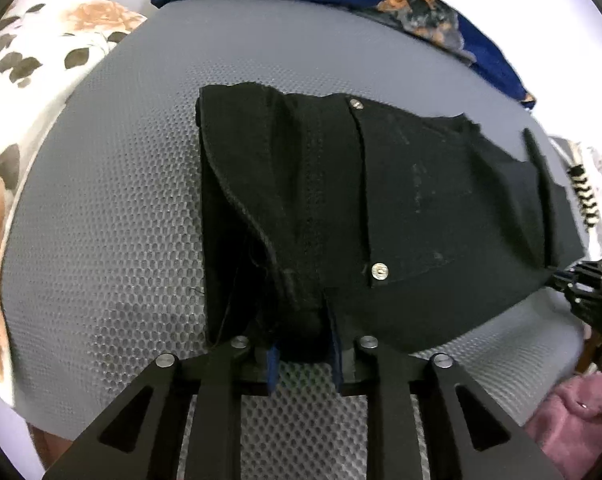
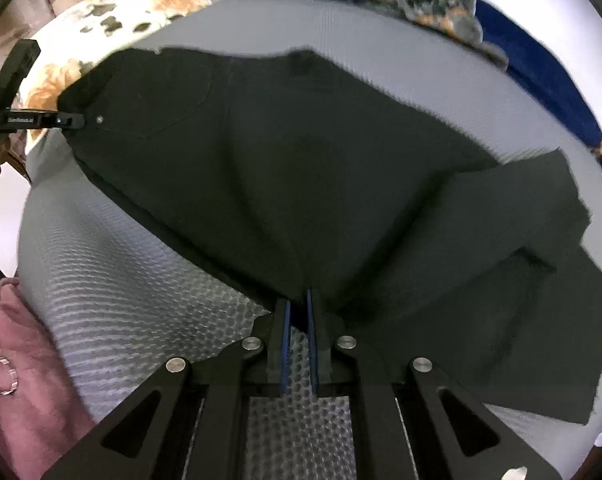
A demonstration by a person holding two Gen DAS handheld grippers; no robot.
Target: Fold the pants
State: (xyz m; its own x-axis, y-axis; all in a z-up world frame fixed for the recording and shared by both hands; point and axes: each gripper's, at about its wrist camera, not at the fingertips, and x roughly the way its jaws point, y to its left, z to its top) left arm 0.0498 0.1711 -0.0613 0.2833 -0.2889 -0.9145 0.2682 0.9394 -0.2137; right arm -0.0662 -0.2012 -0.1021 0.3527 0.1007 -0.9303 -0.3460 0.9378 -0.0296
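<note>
One pair of black pants [image 1: 381, 208] lies on one grey mesh mat [image 1: 113, 220]. Two metal rivets [image 1: 380, 270] show on the pants. Two grippers are present, left gripper [image 1: 303, 354] and right gripper [image 2: 299, 336], each with two fingers [image 2: 285, 332]. One pink garment [image 2: 25, 368] sits at the mat's edge.

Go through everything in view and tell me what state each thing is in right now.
Black denim pants: partly folded, lying on the grey mesh mat.
Left gripper: jaws narrow, a fold of the pants' near edge between them.
Right gripper: jaws shut on the pants' edge.
Pink fleece garment: crumpled beside the mat.
</note>
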